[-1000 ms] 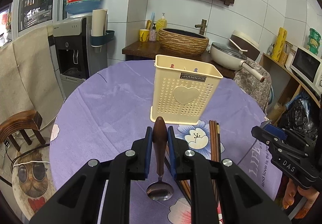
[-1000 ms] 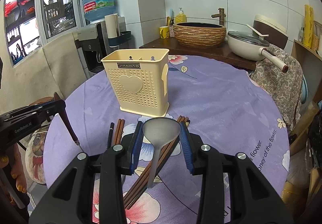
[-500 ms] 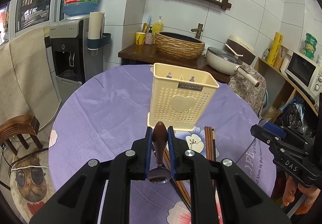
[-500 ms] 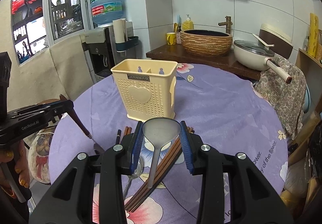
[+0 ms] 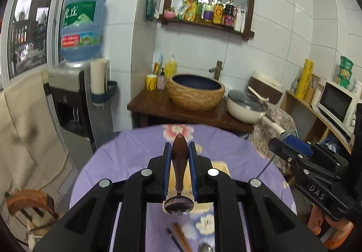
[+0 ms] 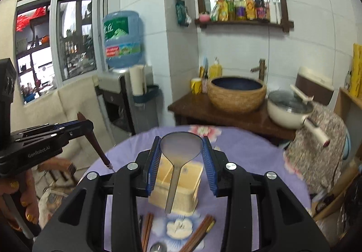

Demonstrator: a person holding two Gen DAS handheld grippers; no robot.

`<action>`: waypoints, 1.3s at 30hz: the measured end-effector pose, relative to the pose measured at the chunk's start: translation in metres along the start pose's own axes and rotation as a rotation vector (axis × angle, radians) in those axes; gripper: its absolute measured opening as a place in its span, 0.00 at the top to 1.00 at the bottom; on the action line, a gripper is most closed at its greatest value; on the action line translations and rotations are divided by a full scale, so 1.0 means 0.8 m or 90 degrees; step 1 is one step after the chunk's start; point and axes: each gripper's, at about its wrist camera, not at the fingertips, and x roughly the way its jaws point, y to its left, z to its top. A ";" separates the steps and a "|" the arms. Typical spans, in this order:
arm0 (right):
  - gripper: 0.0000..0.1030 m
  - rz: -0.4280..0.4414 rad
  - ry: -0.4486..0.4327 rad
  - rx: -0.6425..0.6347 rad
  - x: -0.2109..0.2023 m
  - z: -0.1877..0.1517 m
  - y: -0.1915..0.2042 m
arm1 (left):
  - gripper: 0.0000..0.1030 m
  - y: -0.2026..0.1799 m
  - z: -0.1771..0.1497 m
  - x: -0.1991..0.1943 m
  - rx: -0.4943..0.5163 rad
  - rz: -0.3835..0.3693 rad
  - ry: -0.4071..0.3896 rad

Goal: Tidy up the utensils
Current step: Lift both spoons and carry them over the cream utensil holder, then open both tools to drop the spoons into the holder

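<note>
My left gripper (image 5: 179, 152) is shut on a brown-handled metal spoon (image 5: 179, 168); its bowl hangs down over the cream utensil holder (image 5: 220, 167), which is mostly hidden behind the fingers. My right gripper (image 6: 181, 145) is shut on a grey flat scoop spoon (image 6: 178, 152), head up, handle hanging above the cream utensil holder (image 6: 181, 186). Both grippers are raised above the purple flowered table (image 6: 248, 154). Brown chopsticks (image 6: 199, 236) and another spoon (image 6: 158, 247) lie on the table in front of the holder.
The other gripper shows at each view's edge: the right one (image 5: 312, 172) and the left one (image 6: 45, 138). Behind the table stand a wooden counter with a woven basin (image 6: 236, 93), a white pan (image 6: 291, 111) and a water dispenser (image 5: 74, 98).
Both grippers have risen and tilted up with their spoons. The holder has dropped from mid-view to below and behind the fingers, and more of the back wall shows.
</note>
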 end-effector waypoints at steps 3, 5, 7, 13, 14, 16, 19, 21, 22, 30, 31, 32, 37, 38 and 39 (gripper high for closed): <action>0.64 -0.024 -0.017 0.001 0.020 0.033 0.002 | 0.85 -0.007 0.023 0.021 -0.002 0.009 -0.005; 0.64 -0.043 -0.016 -0.004 0.038 0.038 0.004 | 0.85 -0.010 0.027 0.039 -0.007 0.014 -0.005; 0.64 -0.054 -0.010 -0.013 0.058 0.033 0.005 | 0.85 -0.009 0.023 0.054 -0.010 0.019 -0.002; 0.64 -0.063 0.048 -0.003 0.113 -0.021 0.000 | 0.85 -0.003 -0.014 0.100 -0.026 0.020 0.024; 0.64 -0.061 0.060 -0.001 0.122 -0.031 -0.002 | 0.85 -0.002 -0.021 0.107 -0.027 0.021 0.032; 0.64 -0.064 0.072 -0.001 0.132 -0.049 -0.003 | 0.85 0.002 -0.034 0.119 -0.034 0.019 0.047; 0.64 -0.058 0.086 0.000 0.143 -0.069 -0.004 | 0.85 0.008 -0.053 0.134 -0.044 0.012 0.072; 0.64 -0.057 0.093 -0.002 0.149 -0.080 -0.005 | 0.85 0.009 -0.064 0.143 -0.044 0.010 0.088; 0.64 -0.056 0.095 -0.002 0.152 -0.084 -0.006 | 0.85 0.008 -0.068 0.147 -0.043 0.010 0.093; 0.64 -0.065 0.103 -0.017 0.162 -0.109 -0.004 | 0.85 0.016 -0.096 0.169 -0.051 0.014 0.127; 0.64 -0.064 0.104 -0.016 0.162 -0.110 -0.004 | 0.86 0.016 -0.098 0.171 -0.052 0.013 0.130; 0.64 -0.062 0.106 -0.014 0.163 -0.111 -0.003 | 0.85 0.017 -0.099 0.172 -0.053 0.012 0.133; 0.60 -0.066 0.103 -0.008 0.164 -0.113 -0.005 | 0.85 0.017 -0.100 0.170 -0.060 0.007 0.127; 0.55 -0.066 0.100 -0.007 0.163 -0.114 -0.005 | 0.83 0.018 -0.099 0.167 -0.064 0.008 0.119; 0.42 -0.064 0.095 -0.004 0.161 -0.114 -0.007 | 0.78 0.020 -0.097 0.162 -0.068 0.008 0.108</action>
